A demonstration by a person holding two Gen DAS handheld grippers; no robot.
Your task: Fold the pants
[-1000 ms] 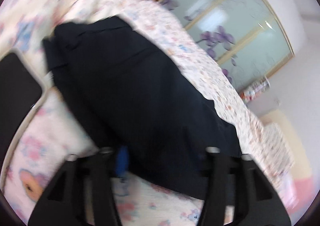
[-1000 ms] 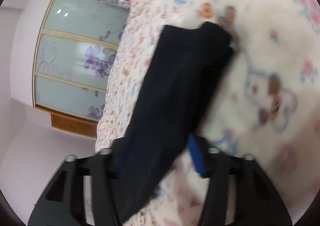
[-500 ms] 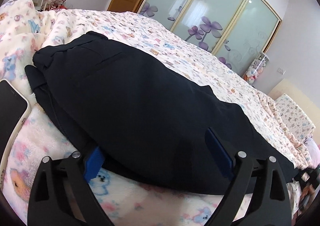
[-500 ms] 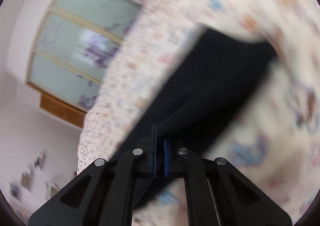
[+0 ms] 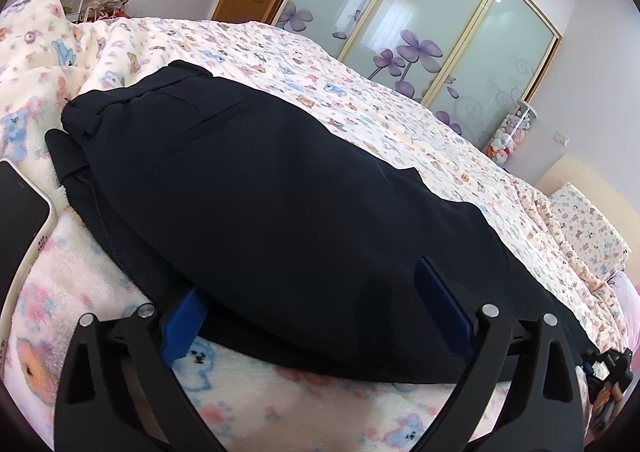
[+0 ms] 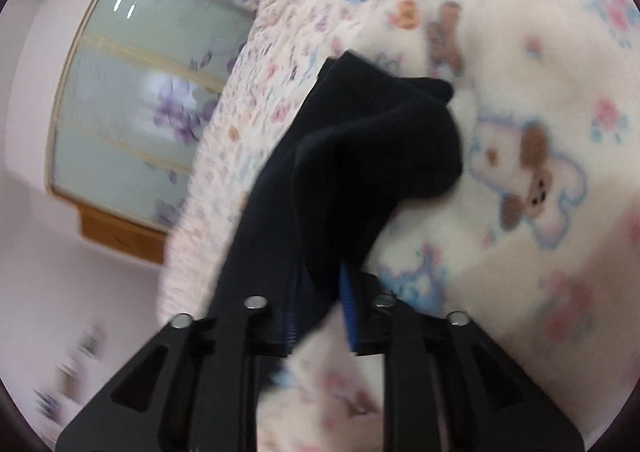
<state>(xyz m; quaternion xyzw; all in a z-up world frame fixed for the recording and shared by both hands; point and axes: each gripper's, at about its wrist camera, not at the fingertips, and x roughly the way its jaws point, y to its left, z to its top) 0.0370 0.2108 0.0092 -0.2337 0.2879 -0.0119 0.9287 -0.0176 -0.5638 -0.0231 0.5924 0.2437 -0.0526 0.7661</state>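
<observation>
Garment: dark navy cloth pants (image 5: 280,188), folded lengthwise, lying on a cream fleece blanket with a teddy-bear print (image 5: 100,260) spread over the bed.
Long axis: in the left wrist view it runs from the waistband and welt pocket at upper left to the leg end at lower right; in the right wrist view the same pants (image 6: 360,156) stretch up and away from the jaws, their far end bunched and doubled over.
Left gripper (image 5: 316,304): jaws spread wide and lately opening further; the near edge of the thigh section bulges between the blue pads without either pad pressing on it. Released.
Right gripper (image 6: 320,308): jaws part-way apart, having reopened from a full clench; a strip of cloth sits between the blue pads. Motion blur hides whether the pads bear on it; cannot tell held from let go.
Nearer hand: right, judged nearer the leg end; left sits at the mid-length edge.
Pose: both grippers tilt moderately downward toward the bed; the right view is rolled hard to one side.
Coming move (judgement): a crosswise fold, carrying the leg end along the long axis toward the waistband.
Bystander: black phone in a pale case (image 5: 20,220), just beside the waistband end, not touching the cloth as far as visible.
</observation>
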